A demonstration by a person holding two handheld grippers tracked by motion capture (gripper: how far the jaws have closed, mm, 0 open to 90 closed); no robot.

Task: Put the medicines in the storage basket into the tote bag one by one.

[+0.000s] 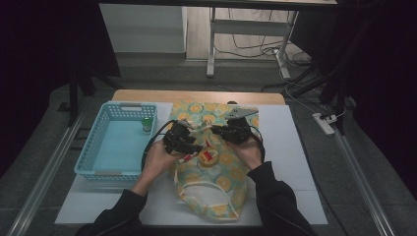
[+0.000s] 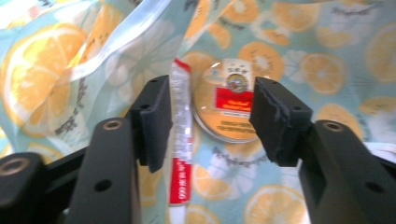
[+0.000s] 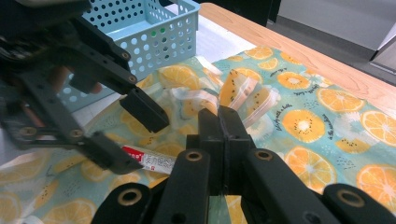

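High view, bag: the fruit-print bag (image 1: pixel 216 169) lay mid-table, right of the basket (image 1: pixel 93 155); the tin (image 1: pixel 210 158) and sachet (image 1: pixel 189 158) rested on it.
High view, hands: the left gripper (image 1: pixel 189 144) hung over the sachet; the right gripper (image 1: pixel 222 131) sat at the bag's far part.
Left gripper view, claw: jaws apart, nothing clamped; the sachet (image 2: pixel 180 140) lay beside the left pad, the tin (image 2: pixel 227 105) between.
Left gripper view, handling: the sachet looked light, limp and slick, best pinched mid-length; the tin stiff, best taken across its rim.
Left gripper view, writing: red labels, too blurred to read.
Right gripper view, claw: jaws together, pinching the soft cloth (image 3: pixel 327 135), I judged.
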